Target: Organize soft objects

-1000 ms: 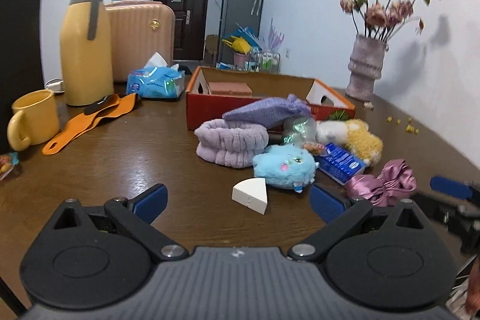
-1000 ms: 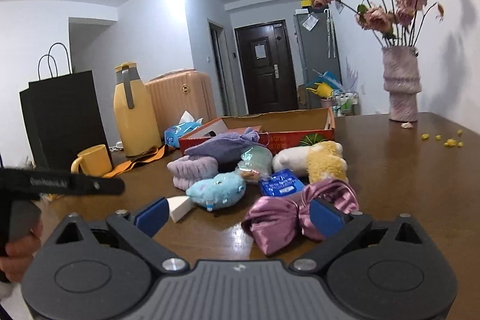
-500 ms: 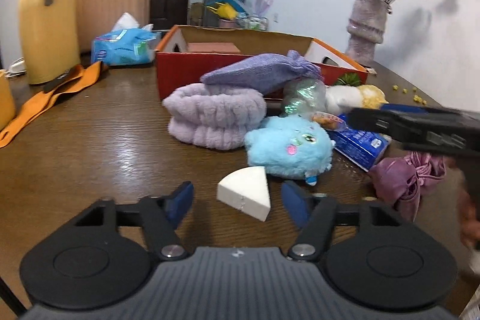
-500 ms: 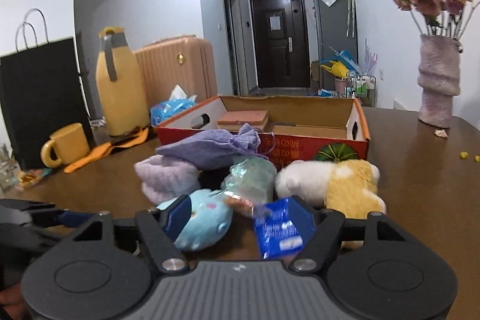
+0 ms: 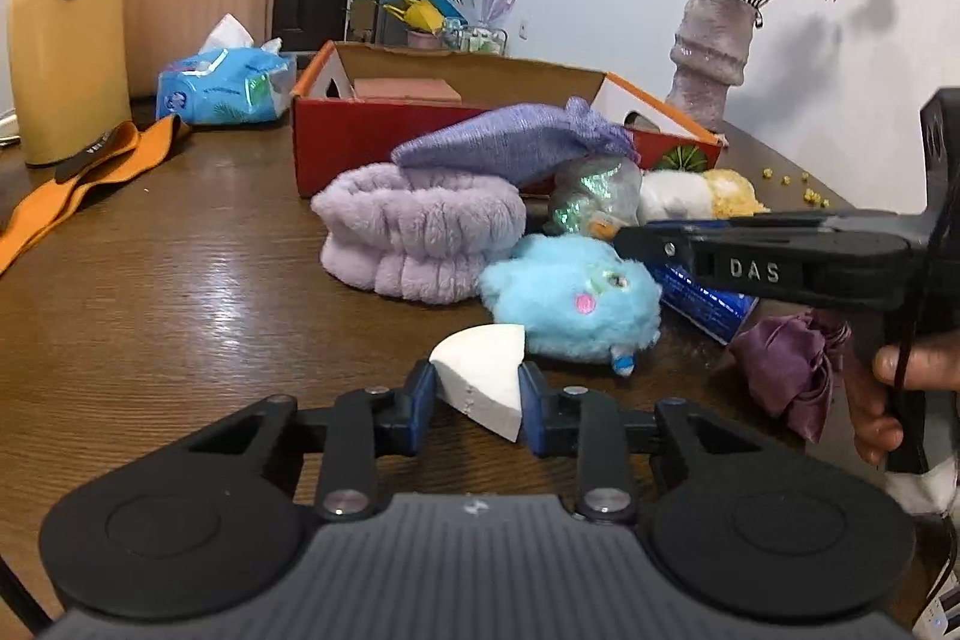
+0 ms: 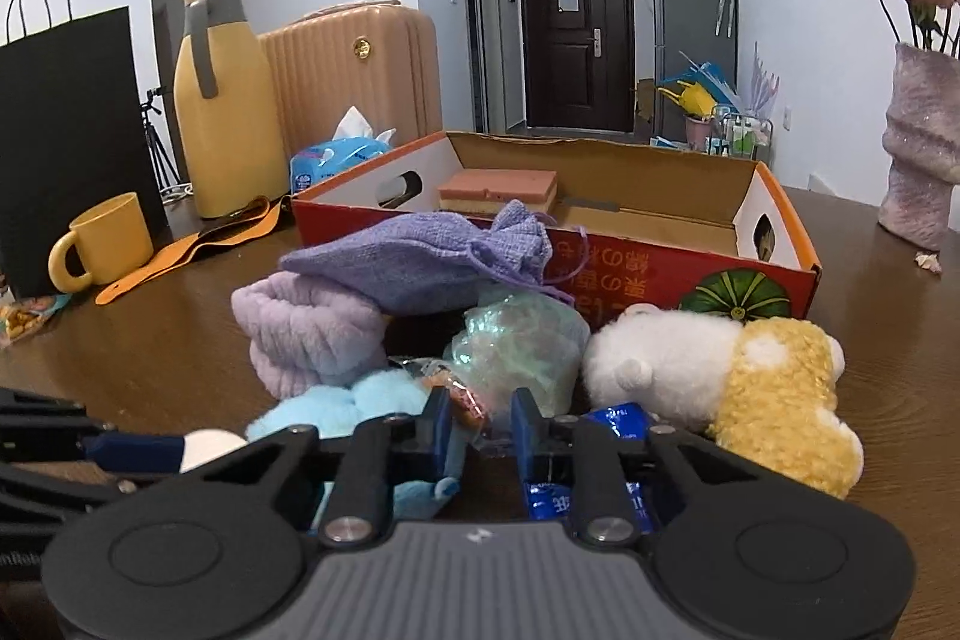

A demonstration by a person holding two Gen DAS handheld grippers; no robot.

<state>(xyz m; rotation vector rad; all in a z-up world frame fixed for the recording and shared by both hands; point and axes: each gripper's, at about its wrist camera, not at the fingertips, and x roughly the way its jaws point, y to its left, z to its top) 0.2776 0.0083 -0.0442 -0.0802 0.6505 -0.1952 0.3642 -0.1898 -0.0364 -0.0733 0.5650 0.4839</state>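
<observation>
My left gripper (image 5: 477, 394) is shut on a white wedge-shaped sponge (image 5: 480, 376) on the wooden table. Behind it lie a blue plush toy (image 5: 573, 301), a lilac fluffy headband (image 5: 414, 232), a purple knit pouch (image 5: 516, 142), a shiny green bag (image 5: 594, 196), a white and yellow plush (image 5: 699, 193) and a mauve satin bow (image 5: 792, 364). My right gripper (image 6: 478, 427) is shut on the knotted end of the green bag (image 6: 522, 346), beside the white and yellow plush (image 6: 720, 376) and a blue packet (image 6: 618, 418). The red cardboard box (image 6: 660, 274) stands behind, with a sponge block (image 6: 498, 187) inside.
At the left stand a yellow flask (image 6: 225, 106), a yellow mug (image 6: 105, 241), an orange strap (image 6: 204, 247), a tissue pack (image 5: 225, 85) and a black paper bag (image 6: 66, 130). A flower vase (image 5: 714, 46) stands at the back right. A suitcase (image 6: 354, 64) is behind the table.
Both grippers moved forward into the pile and closed: the left on the white sponge, the right on the green bag's end. The right gripper now crosses the left view.
</observation>
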